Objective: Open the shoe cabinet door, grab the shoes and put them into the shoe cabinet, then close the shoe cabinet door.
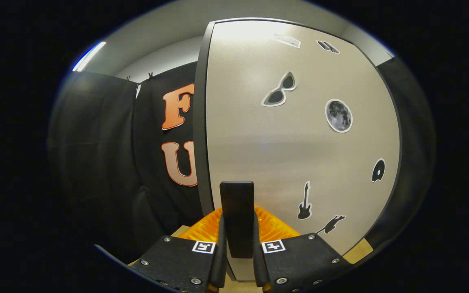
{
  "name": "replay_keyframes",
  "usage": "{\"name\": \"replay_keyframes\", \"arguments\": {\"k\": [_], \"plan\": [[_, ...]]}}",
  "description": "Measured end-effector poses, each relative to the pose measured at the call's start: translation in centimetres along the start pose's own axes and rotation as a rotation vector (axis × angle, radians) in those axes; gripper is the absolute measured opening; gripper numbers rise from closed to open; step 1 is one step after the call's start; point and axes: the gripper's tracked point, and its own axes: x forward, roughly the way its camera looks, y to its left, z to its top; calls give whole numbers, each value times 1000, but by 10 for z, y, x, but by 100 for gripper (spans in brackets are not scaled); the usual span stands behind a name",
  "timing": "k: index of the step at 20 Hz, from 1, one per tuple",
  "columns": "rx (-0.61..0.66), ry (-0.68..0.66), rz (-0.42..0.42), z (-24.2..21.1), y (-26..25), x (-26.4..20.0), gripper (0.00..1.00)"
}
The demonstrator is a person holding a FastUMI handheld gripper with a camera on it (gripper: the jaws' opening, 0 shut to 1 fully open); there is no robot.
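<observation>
gripper (237, 228) clamped on black handle (237, 211), both fingers pressing its sides, pale door (299, 138) w/ stickers (338, 115) right behind, dark door edge left

A pale grey-beige face is shown by the shoe cabinet door (267, 138), framed by a dark edge and dotted with black-and-white stickers: a pair of sunglasses (279, 90), a grey mottled moon (339, 115), a black disc (378, 170) and a black guitar (305, 202). A plain black handle (237, 217) is seen between the fingers of the gripper (238, 244), which are closed against it. Small black-and-white square markers (273, 246) are carried on the black gripper body.
</observation>
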Motion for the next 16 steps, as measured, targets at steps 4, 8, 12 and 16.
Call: {"name": "replay_keyframes", "arguments": {"k": [4,8,12,16], "plan": [[-3,-11,1,2,-1,-5,25],[3,-30,-40,2,-3,-18,25],[-25,-30,-67,1,-8,-33,24],[-27,-36,-101,0,-14,-55,22]]}}
